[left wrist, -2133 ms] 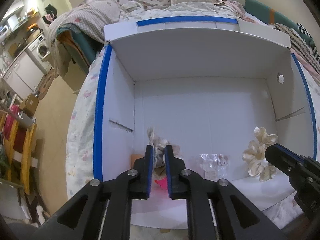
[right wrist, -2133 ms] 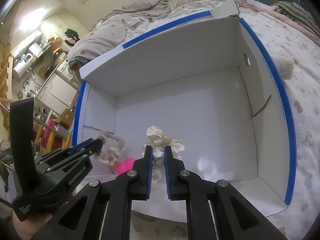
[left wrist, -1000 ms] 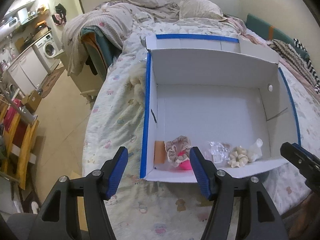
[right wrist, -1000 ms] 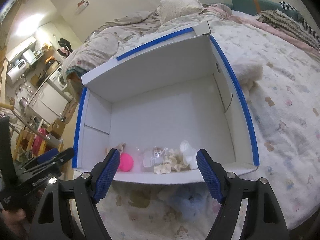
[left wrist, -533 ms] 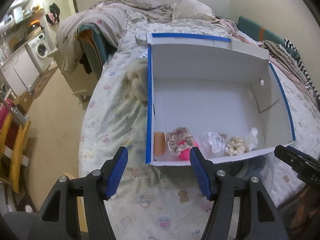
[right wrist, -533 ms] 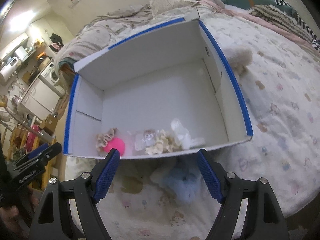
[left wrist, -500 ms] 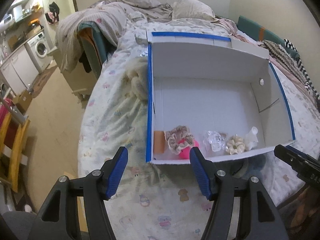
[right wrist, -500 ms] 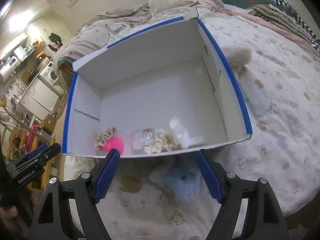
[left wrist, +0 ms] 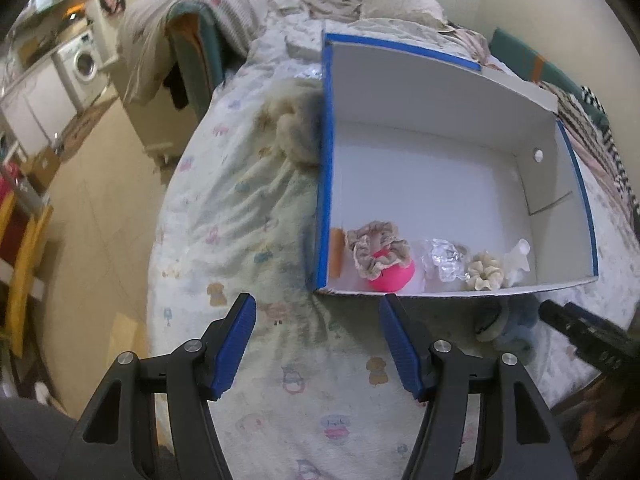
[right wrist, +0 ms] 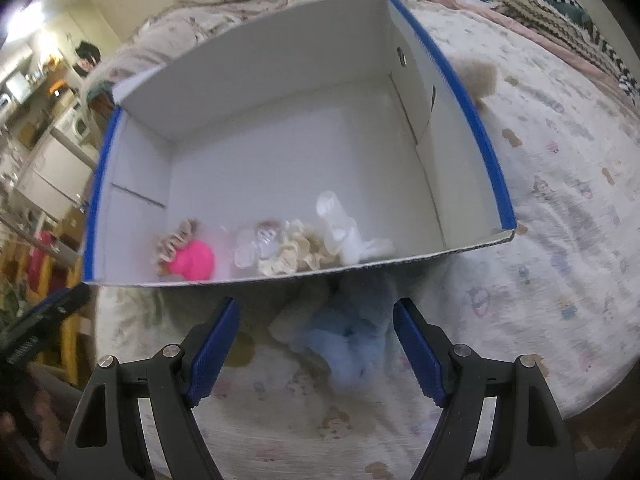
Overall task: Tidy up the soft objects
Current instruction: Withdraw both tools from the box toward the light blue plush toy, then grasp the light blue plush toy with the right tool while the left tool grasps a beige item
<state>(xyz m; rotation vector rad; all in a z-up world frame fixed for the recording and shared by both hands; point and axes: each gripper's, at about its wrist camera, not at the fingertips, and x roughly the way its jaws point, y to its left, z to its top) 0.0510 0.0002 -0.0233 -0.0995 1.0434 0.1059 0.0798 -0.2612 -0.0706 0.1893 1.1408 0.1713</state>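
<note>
White cardboard box [left wrist: 432, 184] with blue-taped rims sits open on the bed [left wrist: 240, 216]; its contents all lie in a row along the near wall. From the box's left end: an orange flat piece [left wrist: 337, 252] against the side wall, a beige frilled scrunchie [left wrist: 378, 249] draped over a bright pink ball [left wrist: 394, 277], a crinkled clear plastic packet [left wrist: 444, 258], a cream scrunchie [left wrist: 485, 272], and a white soft item [left wrist: 518, 258] nearest the right wall. Rest of the box floor is bare white. Outside the box, just in front of its near wall, a pale blue plush toy [right wrist: 348, 340] lies on the printed bedsheet; a beige fluffy item [left wrist: 294, 128] rests against the box's left outer wall. Left hand-held gripper [left wrist: 316, 344] hangs over the sheet short of the box, jaws wide apart, holding nothing. Right hand-held gripper [right wrist: 318, 344] likewise spread apart, empty, the blue plush showing between its fingers.
</note>
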